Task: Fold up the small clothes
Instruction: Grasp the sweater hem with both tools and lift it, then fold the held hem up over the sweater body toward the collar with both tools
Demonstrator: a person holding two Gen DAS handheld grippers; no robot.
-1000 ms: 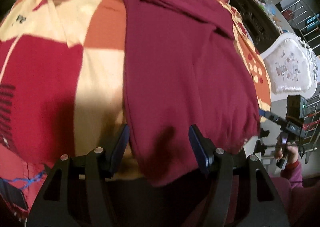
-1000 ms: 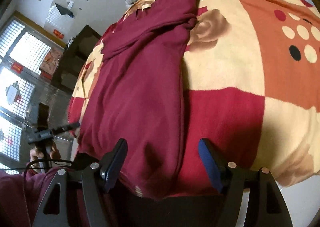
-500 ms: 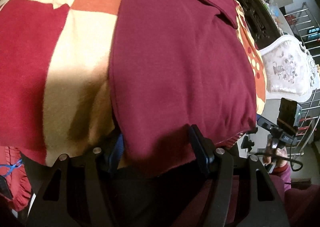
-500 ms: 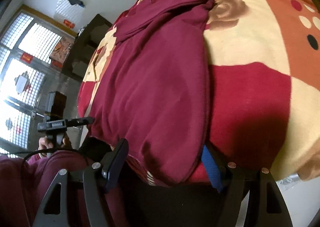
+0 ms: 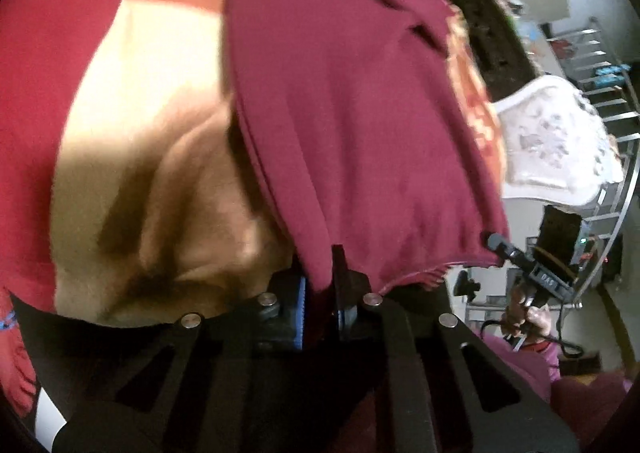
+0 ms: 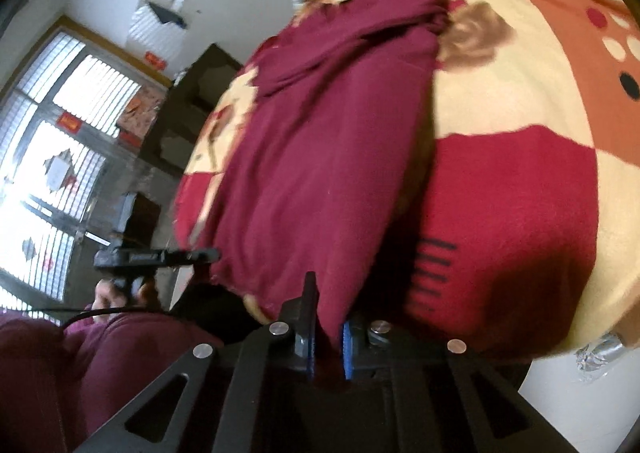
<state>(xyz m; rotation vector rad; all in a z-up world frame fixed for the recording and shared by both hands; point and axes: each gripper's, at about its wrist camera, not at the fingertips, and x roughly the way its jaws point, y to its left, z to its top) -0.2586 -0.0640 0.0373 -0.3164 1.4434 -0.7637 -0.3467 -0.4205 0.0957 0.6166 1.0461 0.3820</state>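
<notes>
Both clamped on dark maroon knit garment's (image 5: 360, 125) hem, bottom centre: left gripper (image 5: 320, 303), right gripper (image 6: 327, 341). Next, probably lifting hem toward frame top.

Matt maroon knit garment (image 5: 352, 125); fleecy, seemingly plush blanket (image 6: 520, 181).

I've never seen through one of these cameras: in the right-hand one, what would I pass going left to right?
Bright window → other gripper → dark cabinet → maroon garment → patterned blanket.

White chair (image 5: 552, 141) beside bed, dark cabinet (image 6: 188, 109) beyond
</notes>
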